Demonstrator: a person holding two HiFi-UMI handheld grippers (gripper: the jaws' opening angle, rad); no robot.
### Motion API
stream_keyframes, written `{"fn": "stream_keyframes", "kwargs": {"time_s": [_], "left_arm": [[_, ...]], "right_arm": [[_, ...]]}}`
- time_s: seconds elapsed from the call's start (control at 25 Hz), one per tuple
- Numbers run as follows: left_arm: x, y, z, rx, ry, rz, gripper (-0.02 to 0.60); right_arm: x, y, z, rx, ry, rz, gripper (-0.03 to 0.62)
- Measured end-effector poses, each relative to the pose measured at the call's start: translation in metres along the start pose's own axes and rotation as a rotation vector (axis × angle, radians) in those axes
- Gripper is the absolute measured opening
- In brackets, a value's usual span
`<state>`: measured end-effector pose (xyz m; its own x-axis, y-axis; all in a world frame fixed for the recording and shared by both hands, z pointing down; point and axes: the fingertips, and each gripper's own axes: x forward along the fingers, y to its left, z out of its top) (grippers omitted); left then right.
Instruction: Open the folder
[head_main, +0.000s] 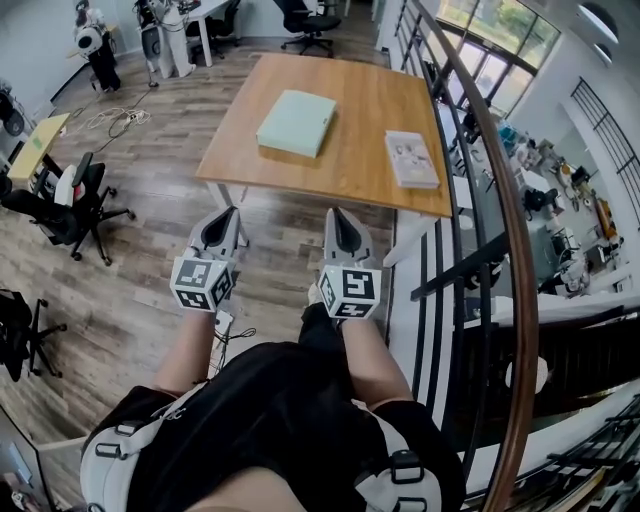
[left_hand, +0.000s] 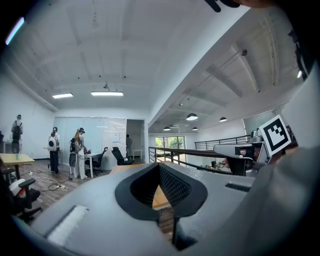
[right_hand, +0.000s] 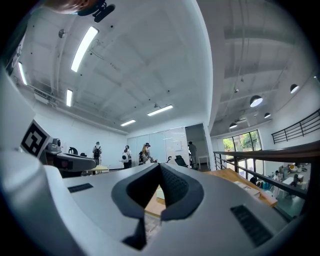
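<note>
A pale green closed folder (head_main: 297, 123) lies flat on the wooden table (head_main: 350, 175), towards its left side. My left gripper (head_main: 218, 215) and right gripper (head_main: 340, 215) are held side by side short of the table's near edge, pointing level at it. Both are well apart from the folder. The left gripper (left_hand: 159, 166) has its jaws together with nothing between them. The right gripper (right_hand: 160, 166) looks the same, tips meeting and empty. Through the gap under the right jaws a pale sliver of the folder (right_hand: 159, 192) shows on the table (right_hand: 235, 177).
A white booklet (head_main: 411, 158) lies at the table's right side. A curved handrail with dark bars (head_main: 495, 210) runs close along the right. A black office chair (head_main: 70, 205) stands on the wood floor at the left. Several people stand by far desks (left_hand: 77, 152).
</note>
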<state>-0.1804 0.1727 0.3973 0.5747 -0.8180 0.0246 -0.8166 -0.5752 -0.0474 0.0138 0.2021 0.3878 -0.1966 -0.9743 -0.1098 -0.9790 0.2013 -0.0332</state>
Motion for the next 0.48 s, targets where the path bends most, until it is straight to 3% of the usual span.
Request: {"fn": "stream_keyframes", "kwargs": {"time_s": [0.48], "left_arm": [[0.129, 0.05, -0.008, 0.031, 0.034, 0.028, 0.003]], "right_arm": [[0.131, -0.067, -0.025, 0.028, 0.004, 0.02, 0.006]]}}
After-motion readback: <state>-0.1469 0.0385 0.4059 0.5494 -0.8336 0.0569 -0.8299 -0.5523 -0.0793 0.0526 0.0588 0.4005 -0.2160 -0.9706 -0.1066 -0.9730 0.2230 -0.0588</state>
